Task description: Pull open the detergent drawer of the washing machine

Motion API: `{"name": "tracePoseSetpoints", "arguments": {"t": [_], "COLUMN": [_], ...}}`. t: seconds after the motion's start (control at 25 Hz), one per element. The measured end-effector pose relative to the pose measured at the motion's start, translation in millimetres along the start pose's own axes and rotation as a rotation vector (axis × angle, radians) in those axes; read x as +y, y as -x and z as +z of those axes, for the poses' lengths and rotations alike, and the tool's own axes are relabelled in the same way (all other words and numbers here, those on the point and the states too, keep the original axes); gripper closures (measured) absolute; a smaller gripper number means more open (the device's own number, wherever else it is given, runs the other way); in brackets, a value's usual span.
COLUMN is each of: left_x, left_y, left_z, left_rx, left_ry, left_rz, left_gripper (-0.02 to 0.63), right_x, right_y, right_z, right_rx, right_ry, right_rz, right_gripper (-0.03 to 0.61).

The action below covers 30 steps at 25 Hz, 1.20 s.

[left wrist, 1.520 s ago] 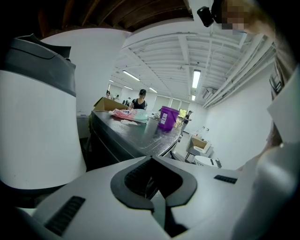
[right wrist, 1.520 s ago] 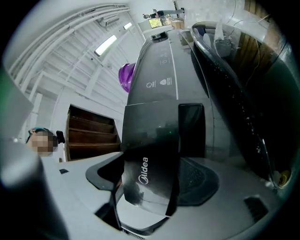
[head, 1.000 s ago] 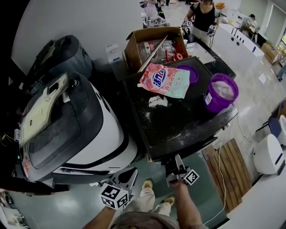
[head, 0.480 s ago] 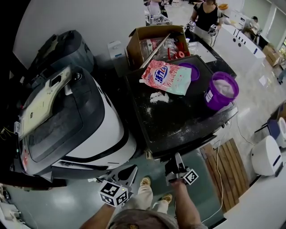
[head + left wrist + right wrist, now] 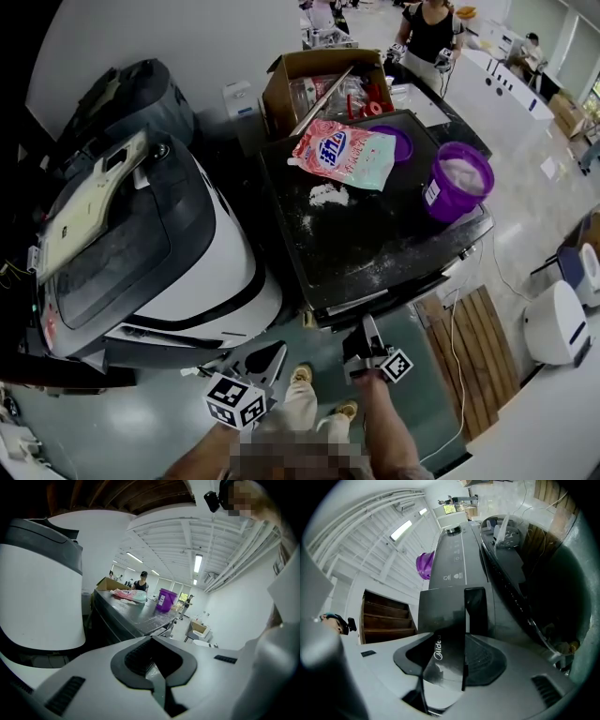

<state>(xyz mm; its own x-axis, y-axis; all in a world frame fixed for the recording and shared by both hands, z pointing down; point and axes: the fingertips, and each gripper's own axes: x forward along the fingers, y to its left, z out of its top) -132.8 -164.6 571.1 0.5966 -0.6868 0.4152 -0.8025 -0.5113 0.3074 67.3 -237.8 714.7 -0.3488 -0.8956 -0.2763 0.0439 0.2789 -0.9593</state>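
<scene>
The dark washing machine stands in the middle of the head view, its front edge toward me. Its detergent drawer, a dark glossy panel with a Midea logo, fills the centre of the right gripper view. My right gripper is at that front edge. Its jaws are closing with the drawer front between them, and the ribbed right pad still shows beside the panel's edge. My left gripper hangs low between the two machines. It is shut and holds nothing.
A white-and-black appliance stands close on the left. On the washer top lie a pink detergent bag, spilled white powder and a purple bucket. A cardboard box sits behind. A wooden pallet lies on the floor at the right.
The right gripper has edged slightly closer to the washer's front edge. The left gripper has stayed where it was.
</scene>
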Motion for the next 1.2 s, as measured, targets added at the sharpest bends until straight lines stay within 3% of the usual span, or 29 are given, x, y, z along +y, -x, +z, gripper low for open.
{"name": "tracePoseSetpoints", "arguments": {"t": [1.2], "left_x": [-35], "left_y": [17], "left_z": [-7], "left_rx": [-0.017], "left_ry": [-0.005], "left_rz": [-0.011], "left_gripper": [0.594], "right_x": [14], "right_y": [45], "right_z": [0], "right_rx": [-0.008], "right_ry": [0.013], "right_rz": [-0.011], "right_gripper": [0.394]}}
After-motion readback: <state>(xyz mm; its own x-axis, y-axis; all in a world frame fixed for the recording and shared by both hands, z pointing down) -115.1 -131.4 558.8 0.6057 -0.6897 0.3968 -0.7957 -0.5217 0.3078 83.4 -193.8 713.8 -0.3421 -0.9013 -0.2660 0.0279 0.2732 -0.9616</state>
